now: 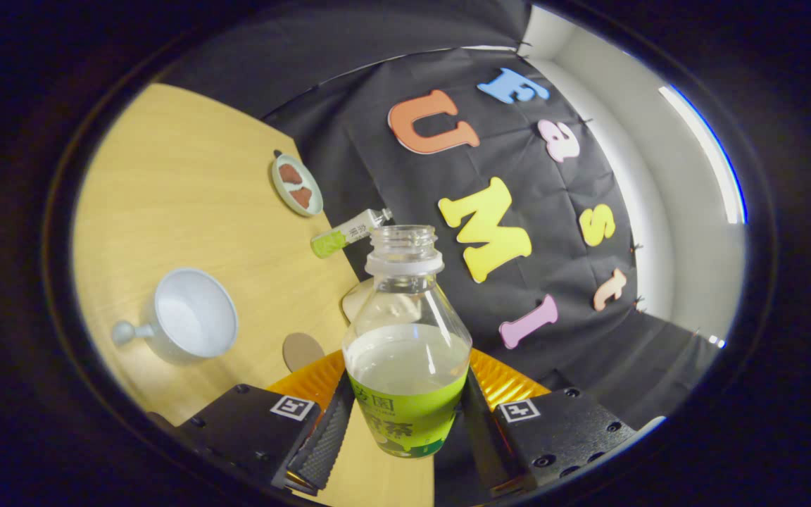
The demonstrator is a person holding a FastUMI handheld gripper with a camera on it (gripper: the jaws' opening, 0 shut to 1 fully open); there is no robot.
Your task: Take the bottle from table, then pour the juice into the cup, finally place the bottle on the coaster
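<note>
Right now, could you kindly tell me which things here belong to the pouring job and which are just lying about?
For the job:
- clear plastic bottle with green label, uncapped, clamped in the gripper
- white handled cup
- round brown coaster

Lying about:
- small green-capped tube
- pale oval dish holding brown pieces
- wooden table

The tool (405,422) grips a clear plastic bottle with a green label (407,352) between both fingers; the bottle is uncapped and about half full of pale juice. At left of the frame, on the light wooden counter (180,197), sits a white handled cup (187,324). A round brown coaster (302,350) lies between cup and bottle.
</note>
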